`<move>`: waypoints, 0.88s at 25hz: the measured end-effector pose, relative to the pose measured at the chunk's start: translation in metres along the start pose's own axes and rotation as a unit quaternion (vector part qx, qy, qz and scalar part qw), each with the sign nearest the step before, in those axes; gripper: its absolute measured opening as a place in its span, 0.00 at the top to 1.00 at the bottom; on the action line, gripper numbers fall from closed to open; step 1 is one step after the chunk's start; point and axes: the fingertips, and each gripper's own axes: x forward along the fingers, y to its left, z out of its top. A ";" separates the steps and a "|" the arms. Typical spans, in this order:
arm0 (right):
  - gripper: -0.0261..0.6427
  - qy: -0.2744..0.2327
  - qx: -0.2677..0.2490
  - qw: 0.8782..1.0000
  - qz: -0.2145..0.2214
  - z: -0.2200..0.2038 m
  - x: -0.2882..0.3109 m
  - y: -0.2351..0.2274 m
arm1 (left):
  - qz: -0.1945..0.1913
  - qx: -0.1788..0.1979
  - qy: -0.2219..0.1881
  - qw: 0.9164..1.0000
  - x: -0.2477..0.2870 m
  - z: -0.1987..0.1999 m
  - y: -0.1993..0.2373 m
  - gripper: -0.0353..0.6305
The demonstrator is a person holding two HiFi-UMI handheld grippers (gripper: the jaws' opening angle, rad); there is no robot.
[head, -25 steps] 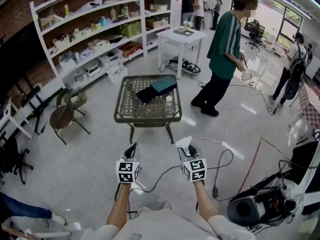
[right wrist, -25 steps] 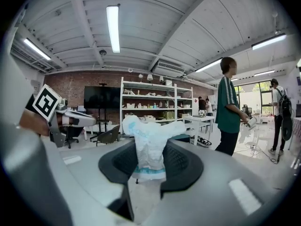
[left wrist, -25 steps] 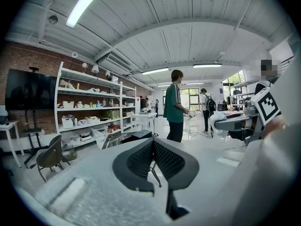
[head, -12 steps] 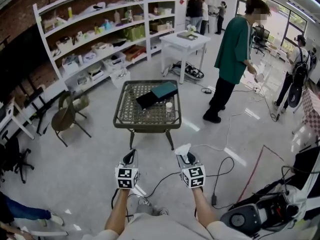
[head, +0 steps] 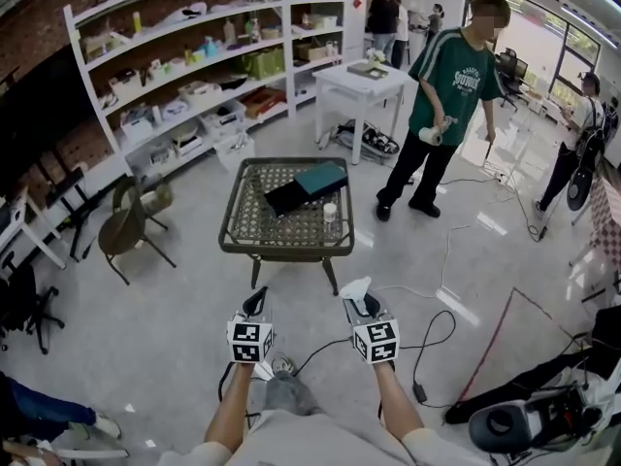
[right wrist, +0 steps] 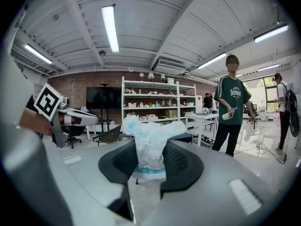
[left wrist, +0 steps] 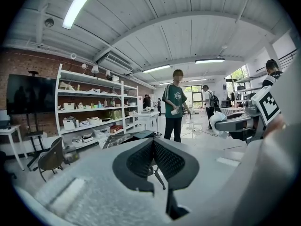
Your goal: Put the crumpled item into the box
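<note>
A: Where is the crumpled item (right wrist: 149, 140) now?

B: The right gripper (head: 359, 297) has it clamped between its jaws. It is white with some blue print, and it stands up out of the pads. The left gripper (head: 256, 302) has its jaws pressed together with nothing between them.

A: And the box (head: 288, 193)?

B: It lies on the wicker surface (head: 286, 238), well apart from us, straight ahead and about between our two grippers. Its long axis runs slanted, from near-left to far-right, and a teal part (head: 320, 176), perhaps its lid, lies at the far end.

A: Which hand is nearer?

B: Neither one clearly. But the right one carries the item, so we judge it should go forward and a little to the left.

A: Is there open room?

B: The floor between us and the surface is bare. A cable (head: 427, 320) lies at our right, and the person in the green shirt (head: 448, 85) stands beyond the right corner. A small white container (head: 330, 211) stands just beside the box, so we should come in from above.
</note>
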 end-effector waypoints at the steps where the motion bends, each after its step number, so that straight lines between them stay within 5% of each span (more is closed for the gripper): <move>1: 0.77 0.000 0.000 1.000 0.000 0.000 0.005 -0.002 | 0.000 -0.002 -0.002 1.000 0.005 0.001 0.002 0.94; 22: 0.77 0.011 -0.012 1.000 -0.019 0.045 0.219 -0.036 | -0.029 -0.024 -0.010 0.999 0.189 0.033 0.142 0.94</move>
